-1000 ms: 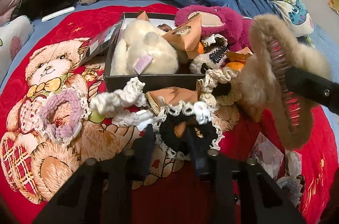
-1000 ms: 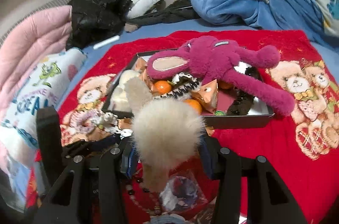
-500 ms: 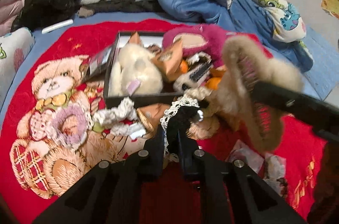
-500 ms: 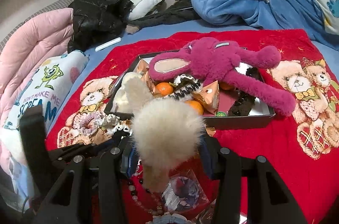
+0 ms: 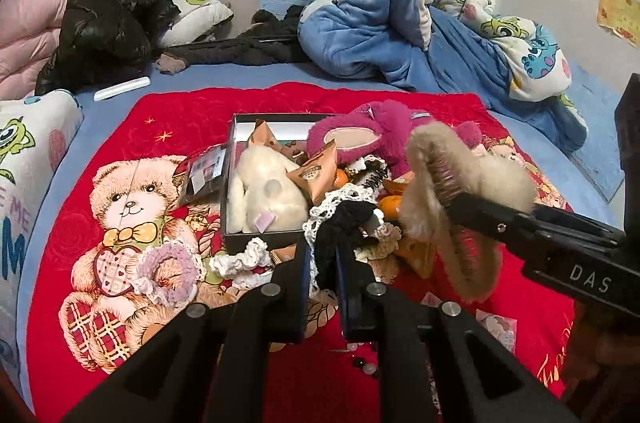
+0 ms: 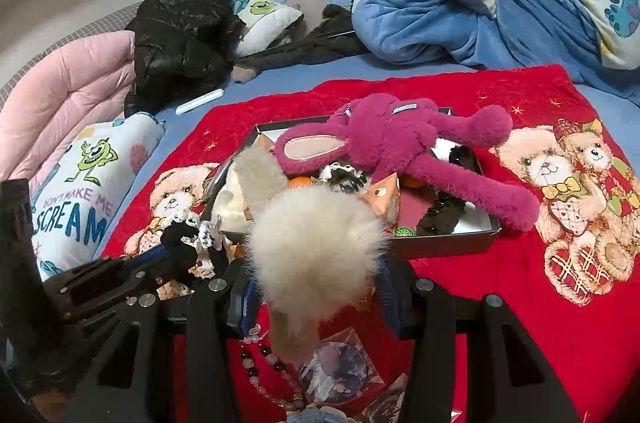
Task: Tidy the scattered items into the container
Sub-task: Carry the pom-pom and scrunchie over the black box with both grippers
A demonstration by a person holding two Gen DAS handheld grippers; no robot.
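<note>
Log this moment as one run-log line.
left gripper: shut on black lace scrunchie | right gripper: shut on furry hair claw | box: not reached

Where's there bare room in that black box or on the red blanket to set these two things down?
The box is crowded: cream plush, pink plush, snack packs. One bare patch shows at its right front corner, beside the black claw clip. On the red blanket, the strip between box and bear print is free. In front of the box's left end, scrunchies crowd it.
</note>
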